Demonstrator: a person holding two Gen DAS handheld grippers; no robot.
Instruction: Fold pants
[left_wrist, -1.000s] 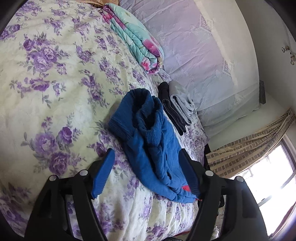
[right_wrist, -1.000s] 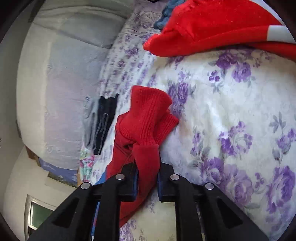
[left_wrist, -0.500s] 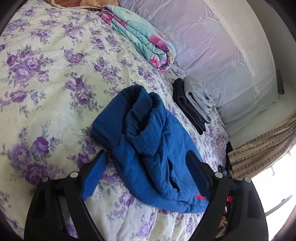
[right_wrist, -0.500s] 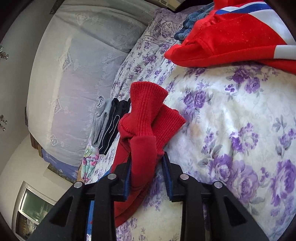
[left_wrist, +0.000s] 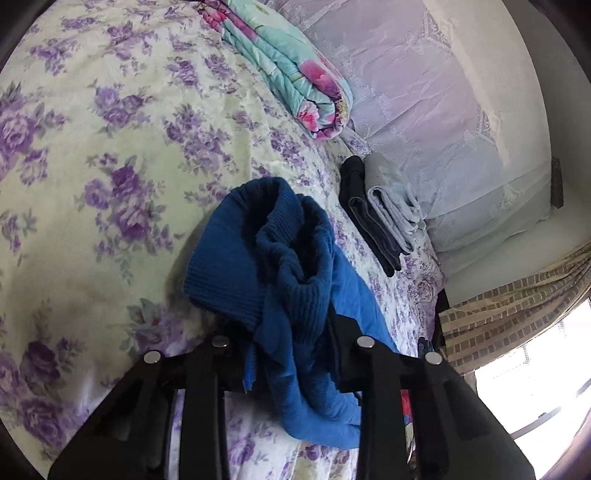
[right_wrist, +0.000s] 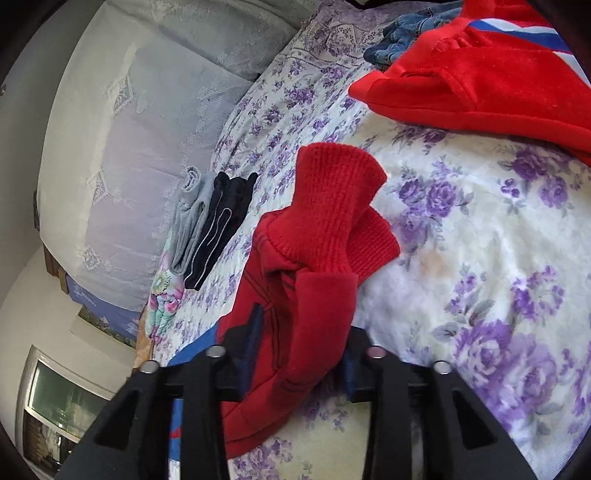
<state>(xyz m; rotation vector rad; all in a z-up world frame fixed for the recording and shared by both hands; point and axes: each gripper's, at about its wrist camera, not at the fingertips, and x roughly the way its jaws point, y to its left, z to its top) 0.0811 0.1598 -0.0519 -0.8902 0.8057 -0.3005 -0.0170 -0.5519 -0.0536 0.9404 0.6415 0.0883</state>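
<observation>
Lying crumpled on the flowered bedspread, the pants are two-tone: a blue leg and a red leg, each w/ a ribbed knit cuff bunched at the far end.

Left gripper sits low over the blue leg; its jaws are partly closed w/ blue fabric bunched between them, cloth filling the gap and draping back toward the camera. Right gripper likewise has red fabric running between its jaws, which stand a bit apart w/ the cloth filling the gap; can't tell how firmly either one pinches.

Beyond the blue leg, near the edge of the bed, a small stack of folded clothes: a dark pair and a grey pair side by side, touching. Same two show in the right view, grey next to dark.

A folded quilt, teal w/ pink flowers, lies further up the bed. A red jacket w/ blue-white stripe lies at the top of the right view, apart from the red leg, w/ some denim just behind it. Curtain and bright window at right of left view.
</observation>
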